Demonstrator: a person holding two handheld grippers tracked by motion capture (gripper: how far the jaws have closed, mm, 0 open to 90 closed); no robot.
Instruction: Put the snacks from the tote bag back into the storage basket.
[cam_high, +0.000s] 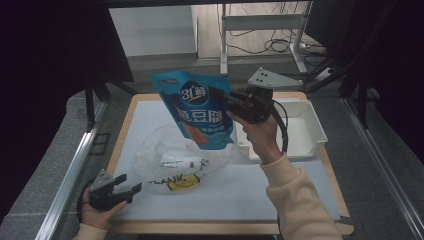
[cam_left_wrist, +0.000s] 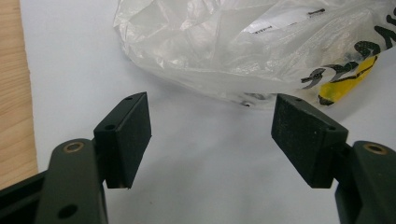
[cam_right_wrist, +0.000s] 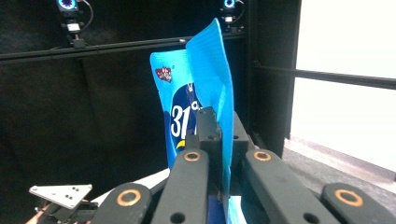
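A blue snack pouch (cam_high: 197, 107) with white lettering hangs in the air over the table, above a clear plastic bag (cam_high: 175, 157). My right gripper (cam_high: 220, 97) is shut on the pouch's right edge and holds it up. In the right gripper view the blue pouch (cam_right_wrist: 205, 84) rises between the closed jaws of the right gripper (cam_right_wrist: 219, 126). My left gripper (cam_high: 127, 185) rests open at the table's front left corner, nothing between its pads. In the left gripper view the left gripper (cam_left_wrist: 212, 128) faces the crumpled plastic bag (cam_left_wrist: 243, 42), a short way off.
A white tray (cam_high: 302, 135) stands at the table's right, just behind my right hand. The white mat (cam_high: 240, 192) covers the wooden table (cam_high: 122, 135). Metal rails run along both sides of the table.
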